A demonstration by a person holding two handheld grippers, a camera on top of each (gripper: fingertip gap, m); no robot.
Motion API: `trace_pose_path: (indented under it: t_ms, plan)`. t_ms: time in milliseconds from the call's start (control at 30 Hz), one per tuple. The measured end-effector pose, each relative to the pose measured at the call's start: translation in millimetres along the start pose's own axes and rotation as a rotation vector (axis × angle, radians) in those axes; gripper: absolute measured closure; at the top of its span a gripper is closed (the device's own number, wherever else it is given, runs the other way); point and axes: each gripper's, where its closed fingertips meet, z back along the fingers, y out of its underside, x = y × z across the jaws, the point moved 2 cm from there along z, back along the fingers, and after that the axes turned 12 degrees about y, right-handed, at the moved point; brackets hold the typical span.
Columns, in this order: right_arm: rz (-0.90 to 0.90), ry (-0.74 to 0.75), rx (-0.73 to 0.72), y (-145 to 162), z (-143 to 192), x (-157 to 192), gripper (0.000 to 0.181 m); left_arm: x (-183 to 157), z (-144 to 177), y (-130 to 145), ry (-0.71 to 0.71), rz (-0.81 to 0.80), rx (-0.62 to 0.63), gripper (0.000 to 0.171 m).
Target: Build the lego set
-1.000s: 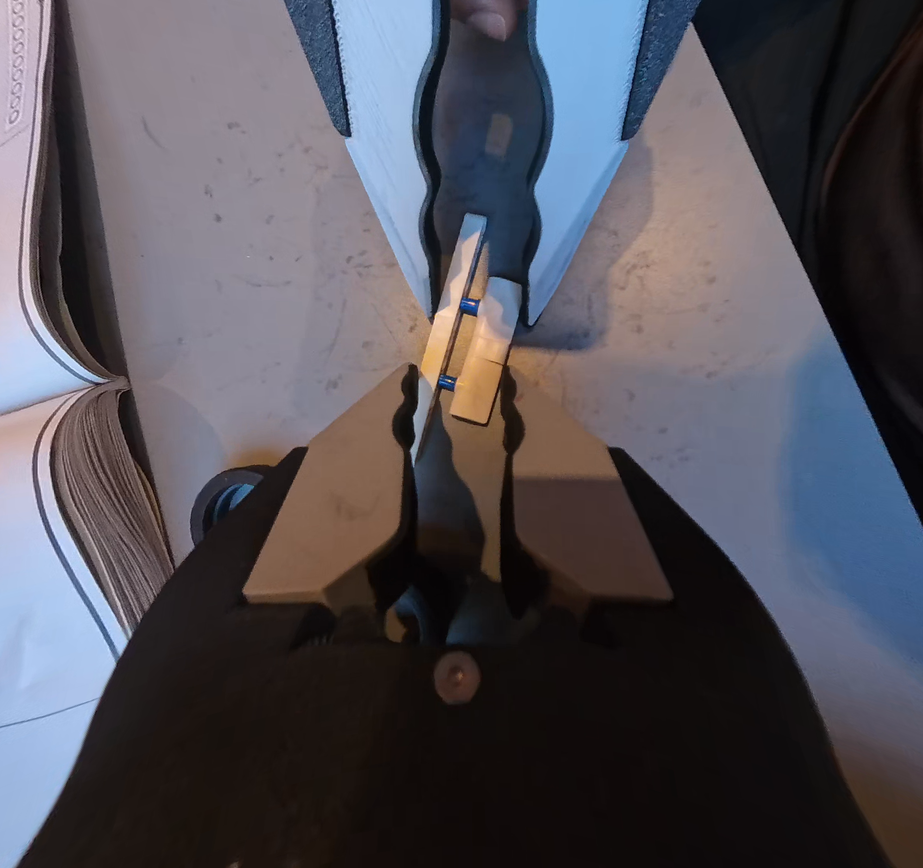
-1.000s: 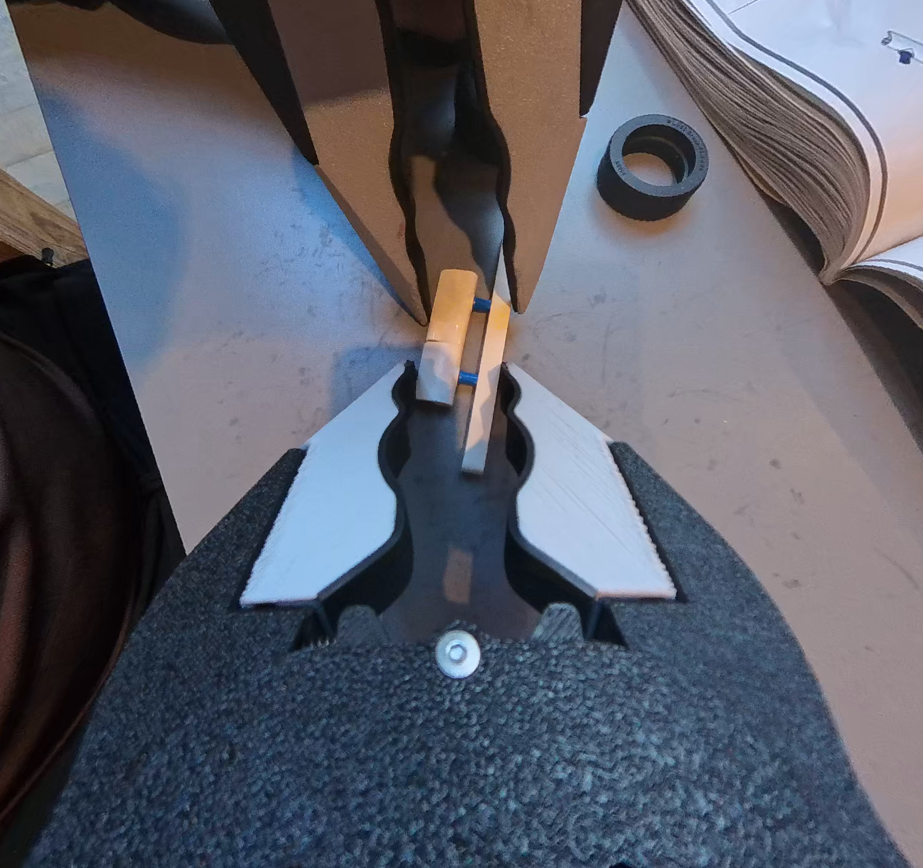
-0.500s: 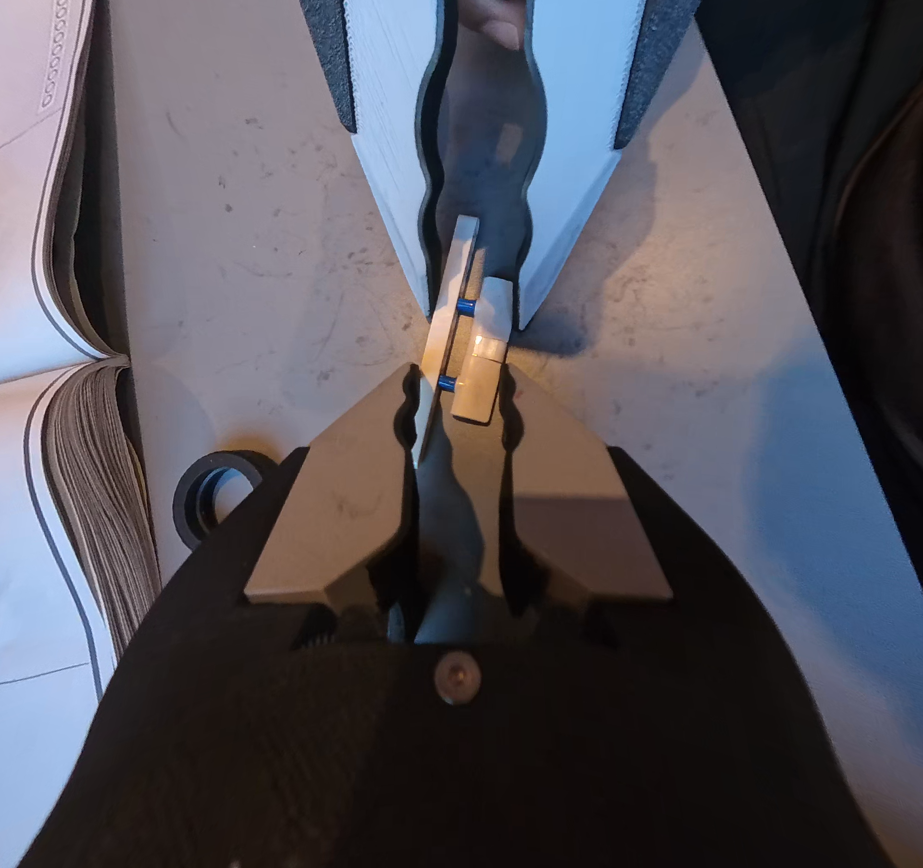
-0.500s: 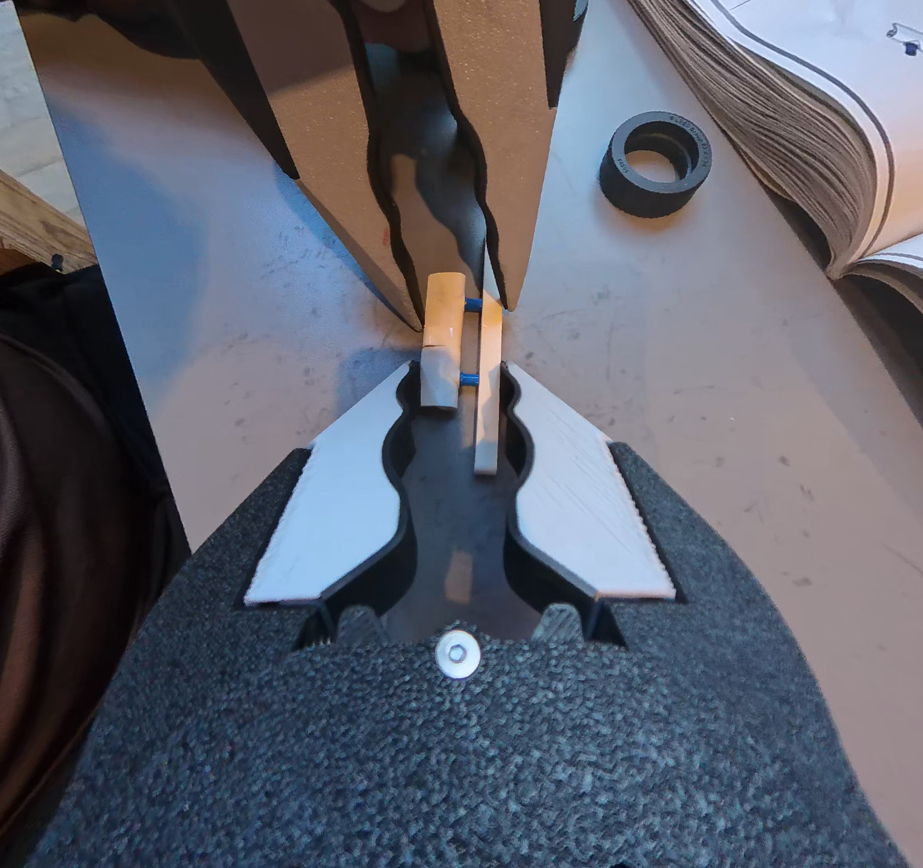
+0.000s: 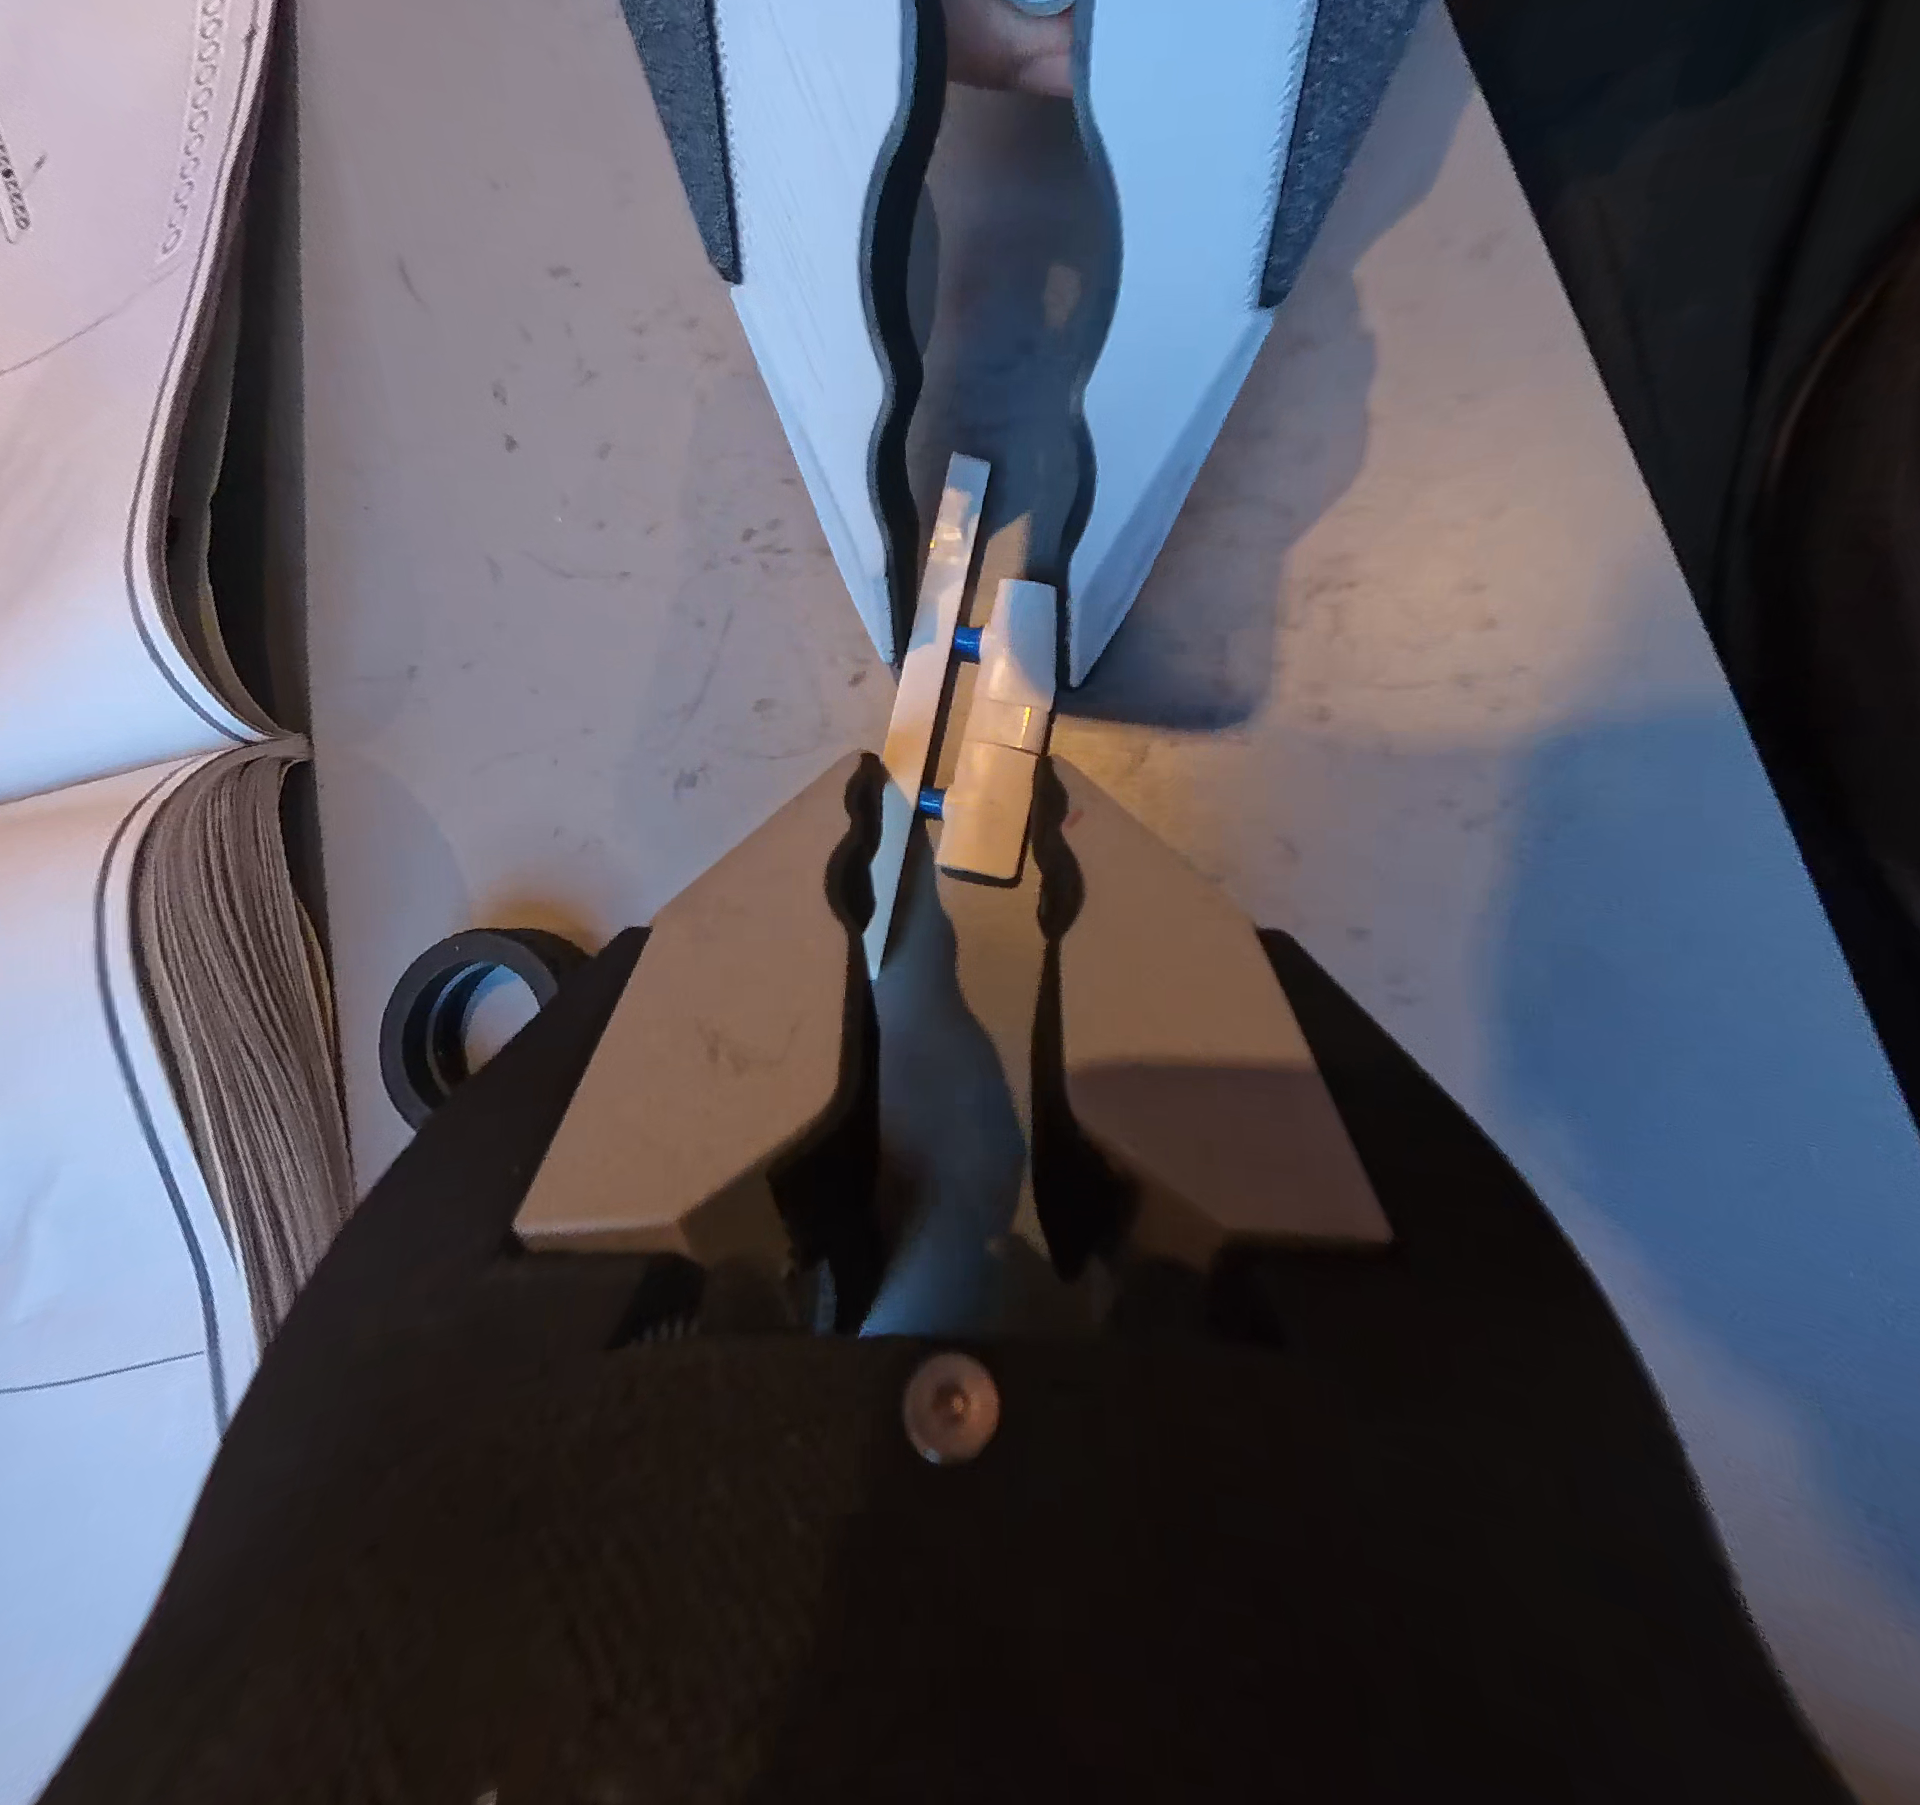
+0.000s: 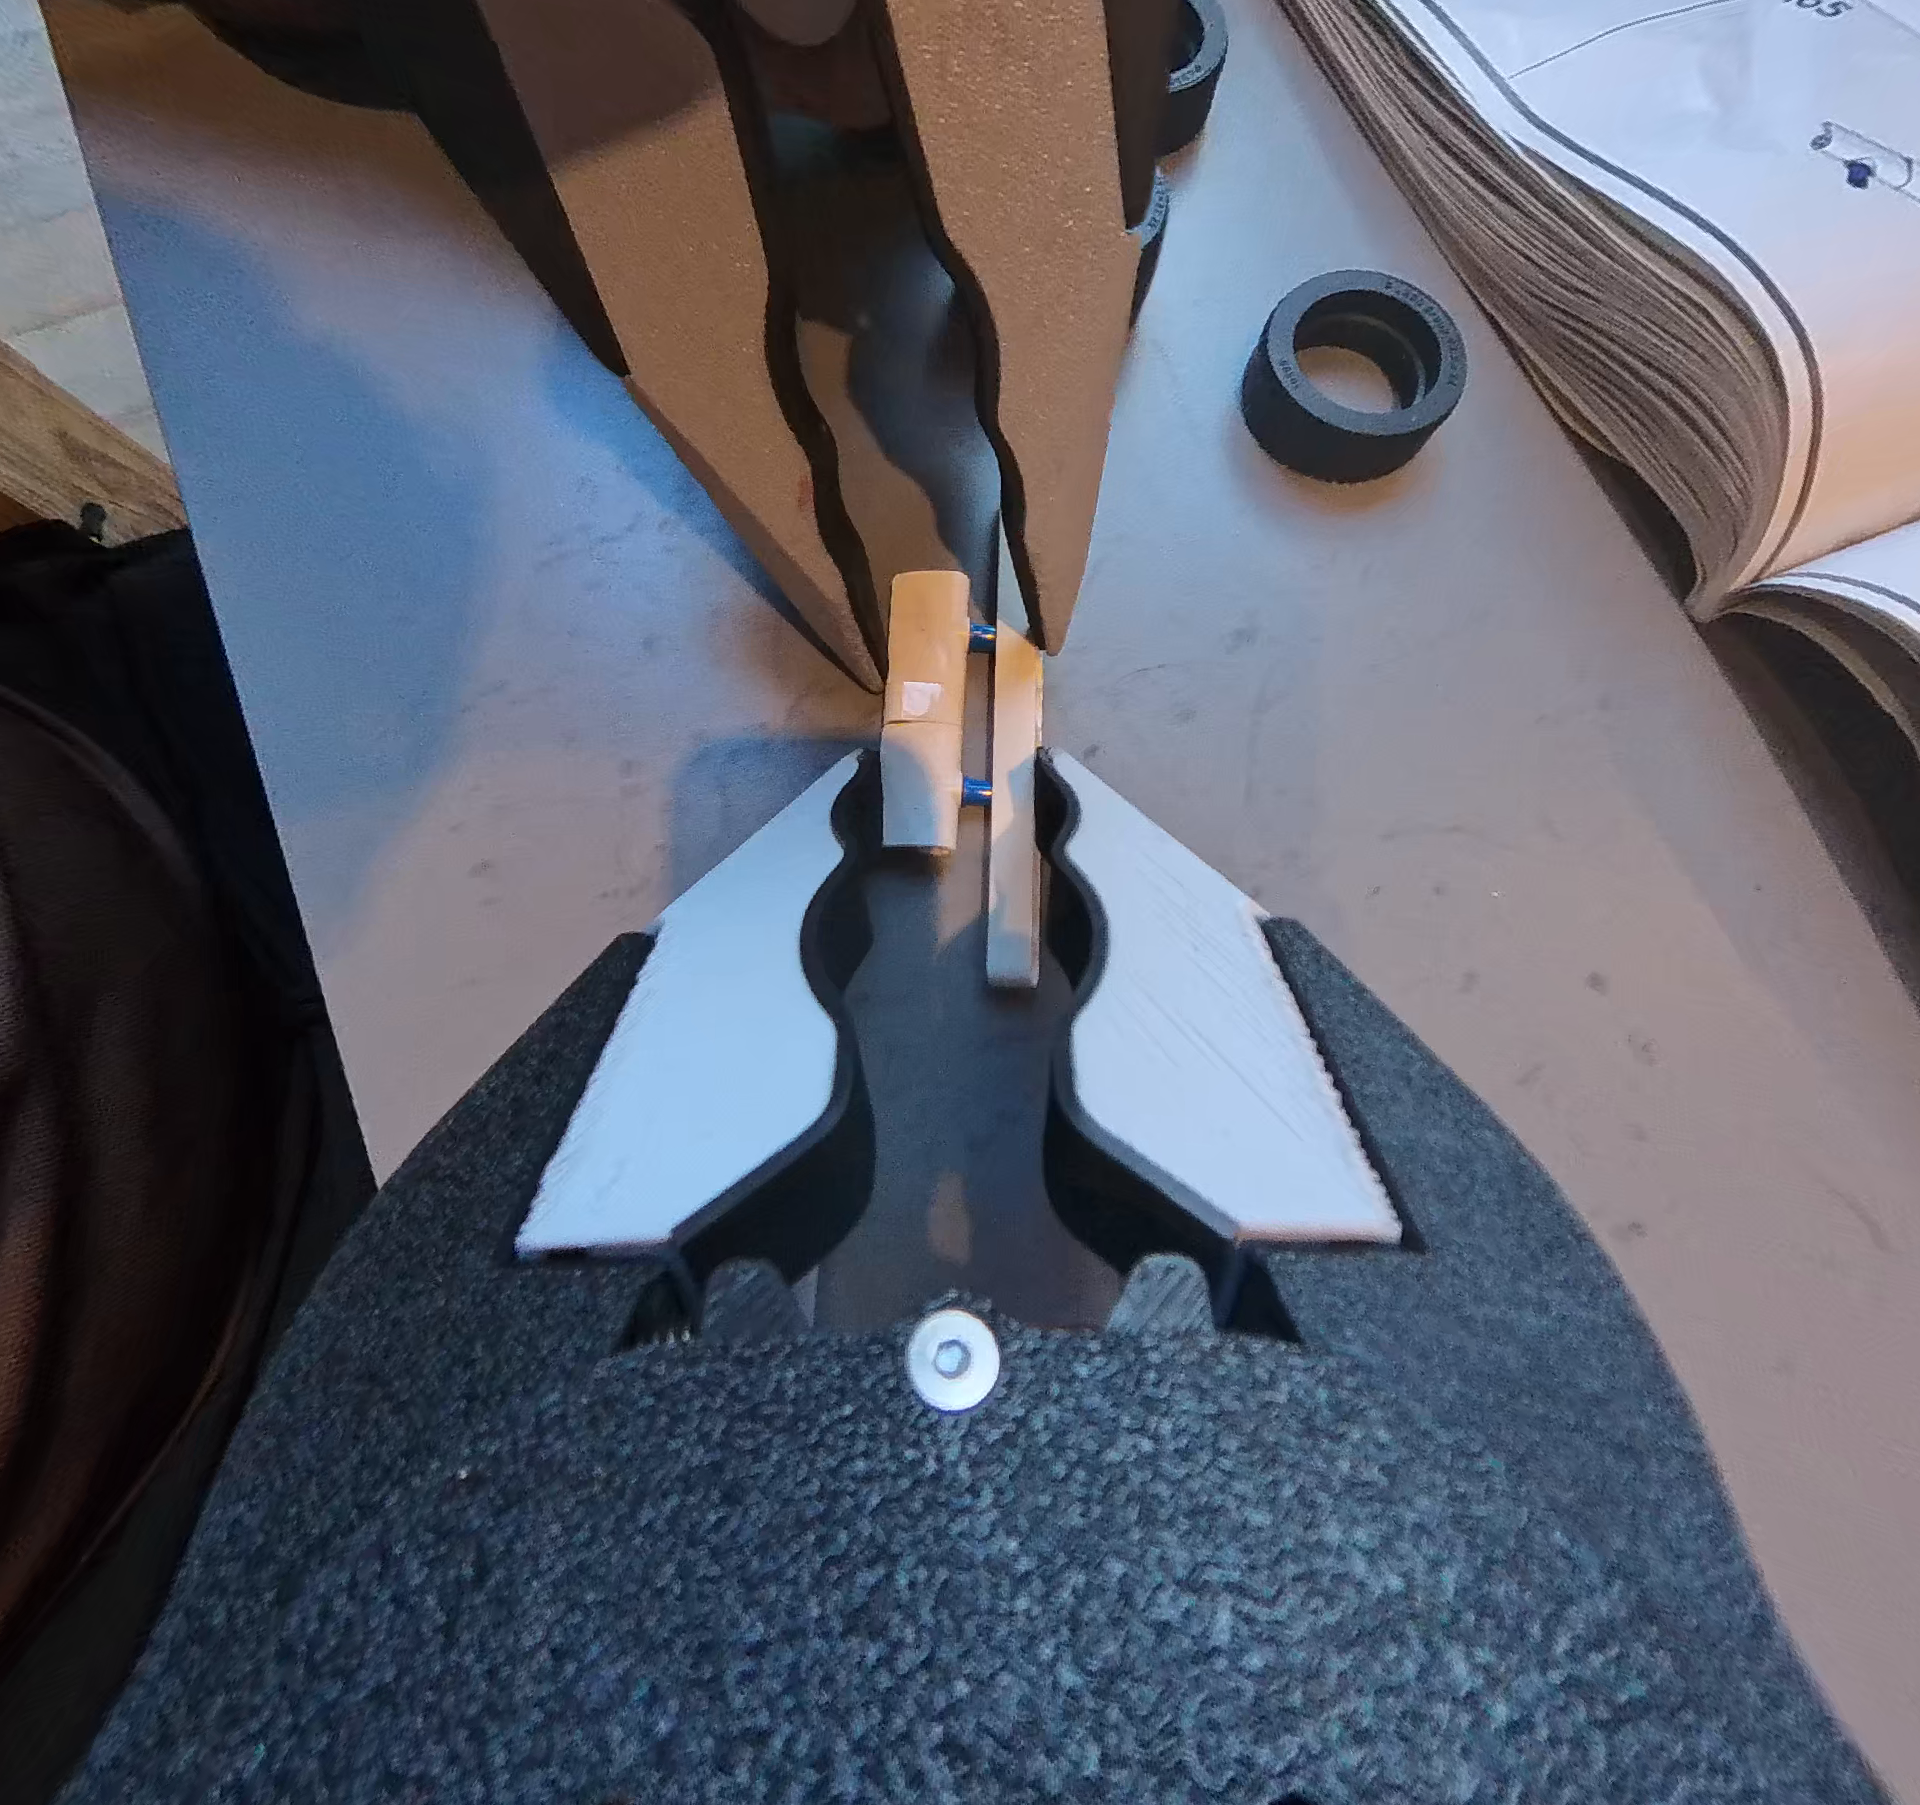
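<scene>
The main danger here, as I judge it, is that the two grippers press out of line: the flat strip (image 5: 930, 675) and the short block (image 5: 1000, 737) are joined only by two small blue pins (image 5: 966, 637), and a sideways twist from either hand could bend a pin or pop the pieces apart and drop them on the table (image 5: 540, 467). A weak hold on the thin strip could also let it slip. Nearest in the left wrist view, the left gripper (image 5: 951, 820) has its tan fingers (image 5: 748, 1017) drawn close, one tip against the strip's lower end and the other beside the block's end; whether it is truly clamped I cannot tell. In the right wrist view the right gripper (image 6: 951, 789) has its white fingers (image 6: 717, 1059) narrowly apart, one touching the strip's side and the other beside the block, so it brackets the joined pair; how firmly it presses cannot be read. The pieces hang between the two pairs of tips, just above the table; a gap shows between strip and block, so the pins look not fully pushed home. Farther off, a black rubber ring (image 6: 1356, 389) lies on the table, and beyond it an open instruction book (image 6: 1621, 228) at the table's edge.
</scene>
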Motion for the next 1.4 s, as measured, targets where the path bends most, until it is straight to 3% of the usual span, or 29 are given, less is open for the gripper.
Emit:
trace_pose_path:
  t_ms: [200,467,1233,1333,1400]
  plan:
    - [-0.208,-0.121,0.042,1.8,0.2,-2.9,0.150,2.7,-0.1,-0.4,0.099,0.105,-0.030,0.143]
    - [-0.155,0.026,0.047,7.3,4.8,-2.5,0.149,2.0,-2.3,-0.3,0.054,0.068,-0.013,0.142]
    - [-0.081,0.012,0.032,8.7,6.4,2.1,0.158,-0.1,-2.8,-0.7,0.031,0.058,-0.011,0.143]
    - [-0.154,-0.037,0.054,8.2,6.3,-1.6,0.156,0.0,-3.5,-1.7,0.020,0.071,-0.015,0.143]
    - [-0.079,-0.007,0.082,5.7,5.6,-4.7,0.152,-0.1,-4.6,-2.9,0.027,0.079,-0.018,0.143]
